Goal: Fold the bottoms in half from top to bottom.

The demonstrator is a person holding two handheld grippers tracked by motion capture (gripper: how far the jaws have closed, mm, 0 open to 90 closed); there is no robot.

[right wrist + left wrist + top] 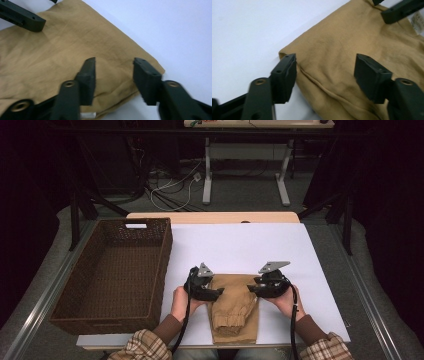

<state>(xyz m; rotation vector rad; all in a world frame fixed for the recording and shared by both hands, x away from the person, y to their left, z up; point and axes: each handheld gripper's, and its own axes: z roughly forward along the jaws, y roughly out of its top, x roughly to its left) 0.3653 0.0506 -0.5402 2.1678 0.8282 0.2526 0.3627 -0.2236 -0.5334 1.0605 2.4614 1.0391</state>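
Note:
A folded pair of tan trousers lies on the white table top near the front edge, cuffs toward the person. My left gripper hovers at the garment's far left corner. In the left gripper view it stands open, one jaw at the fabric's edge and the other over the cloth. My right gripper sits at the far right corner. Its jaws are also apart over the tan cloth, with nothing pinched between them. Each gripper view shows the other gripper's jaw farther off.
A dark brown wicker basket stands along the left side of the table with nothing in it. The white top stretches beyond and to the right of the trousers. Table legs and cables lie on the floor behind.

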